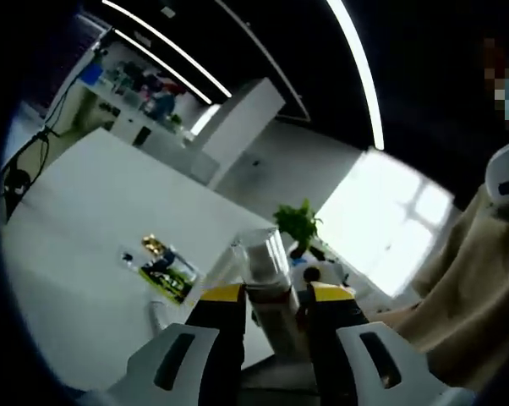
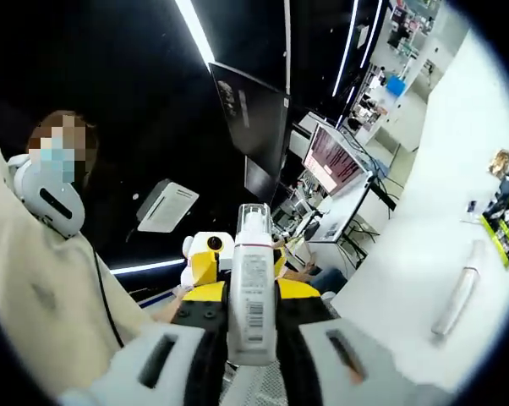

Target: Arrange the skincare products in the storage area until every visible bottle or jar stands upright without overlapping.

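Two grippers, left (image 1: 274, 315) and right (image 2: 253, 315), each clamp one bottle (image 1: 267, 279).

White bottle (image 2: 253, 288) with barcode label, clear cap; yellow-tipped black-and-white right gripper (image 2: 253, 326); white desk (image 1: 94, 228); green tray (image 1: 172, 277)

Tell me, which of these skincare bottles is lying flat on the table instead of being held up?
The slim white tube lies on the white table. The clear-capped bottle and the white barcode-labelled bottle are each clamped in jaws.
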`<state>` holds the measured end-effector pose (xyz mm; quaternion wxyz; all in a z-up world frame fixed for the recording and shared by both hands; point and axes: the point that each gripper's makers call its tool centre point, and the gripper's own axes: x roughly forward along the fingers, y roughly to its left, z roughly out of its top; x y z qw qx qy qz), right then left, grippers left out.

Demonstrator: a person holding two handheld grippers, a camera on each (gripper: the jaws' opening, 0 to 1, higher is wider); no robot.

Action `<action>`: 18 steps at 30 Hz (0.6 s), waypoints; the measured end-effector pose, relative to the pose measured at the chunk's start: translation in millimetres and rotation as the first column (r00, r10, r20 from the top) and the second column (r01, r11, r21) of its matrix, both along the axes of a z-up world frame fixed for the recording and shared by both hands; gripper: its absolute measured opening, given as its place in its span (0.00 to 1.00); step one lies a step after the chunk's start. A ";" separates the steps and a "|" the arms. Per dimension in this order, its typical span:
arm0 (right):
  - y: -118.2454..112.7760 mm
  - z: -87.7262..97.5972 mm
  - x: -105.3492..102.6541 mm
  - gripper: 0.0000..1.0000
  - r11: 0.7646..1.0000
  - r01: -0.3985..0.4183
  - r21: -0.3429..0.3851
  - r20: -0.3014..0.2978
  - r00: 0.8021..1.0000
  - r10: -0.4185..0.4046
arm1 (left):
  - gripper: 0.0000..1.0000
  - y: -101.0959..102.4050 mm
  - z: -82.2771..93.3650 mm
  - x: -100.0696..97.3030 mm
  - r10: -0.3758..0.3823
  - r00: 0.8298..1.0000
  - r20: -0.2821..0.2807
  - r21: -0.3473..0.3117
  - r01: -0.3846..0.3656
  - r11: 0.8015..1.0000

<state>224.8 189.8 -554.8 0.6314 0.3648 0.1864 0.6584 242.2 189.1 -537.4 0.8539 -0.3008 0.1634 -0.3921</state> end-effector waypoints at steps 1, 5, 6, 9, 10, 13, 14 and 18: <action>-0.7 -0.2 -0.4 0.20 1.000 0.000 -0.001 -0.001 1.000 0.000 | 0.23 -0.1 -0.2 -0.1 -0.001 1.000 -0.001 0.000 0.001 1.000; -1.7 -0.2 -1.5 0.20 1.000 -0.001 -0.001 -0.003 1.000 0.001 | 0.20 -1.1 -2.5 -0.2 -0.010 1.000 0.004 0.023 0.010 1.000; -2.0 -0.2 -1.5 0.20 1.000 0.001 0.000 -0.005 1.000 -0.001 | 0.20 -2.1 -2.1 0.0 -0.013 1.000 0.005 0.023 0.013 1.000; -2.3 0.1 -1.6 0.20 1.000 0.003 0.004 -0.011 1.000 -0.003 | 0.20 -2.5 -1.7 -0.1 -0.015 1.000 0.005 0.021 0.015 1.000; -2.3 0.0 -1.5 0.20 1.000 0.003 0.004 -0.014 1.000 -0.003 | 0.20 -2.5 -1.6 -0.1 -0.014 1.000 0.007 0.022 0.014 1.000; -1.0 0.1 -1.8 0.20 1.000 0.002 0.002 -0.012 1.000 -0.002 | 0.19 -2.1 -0.7 0.2 -0.007 1.000 0.021 0.028 0.007 1.000; -1.1 -0.2 -0.7 0.20 1.000 0.002 0.000 -0.011 1.000 -0.002 | 0.19 -1.8 -0.7 0.4 -0.005 1.000 0.019 0.026 0.004 1.000; 3.3 -0.2 0.0 0.21 1.000 0.001 -0.016 0.004 1.000 -0.001 | 0.18 1.6 0.8 2.1 0.019 1.000 0.020 0.005 -0.020 1.000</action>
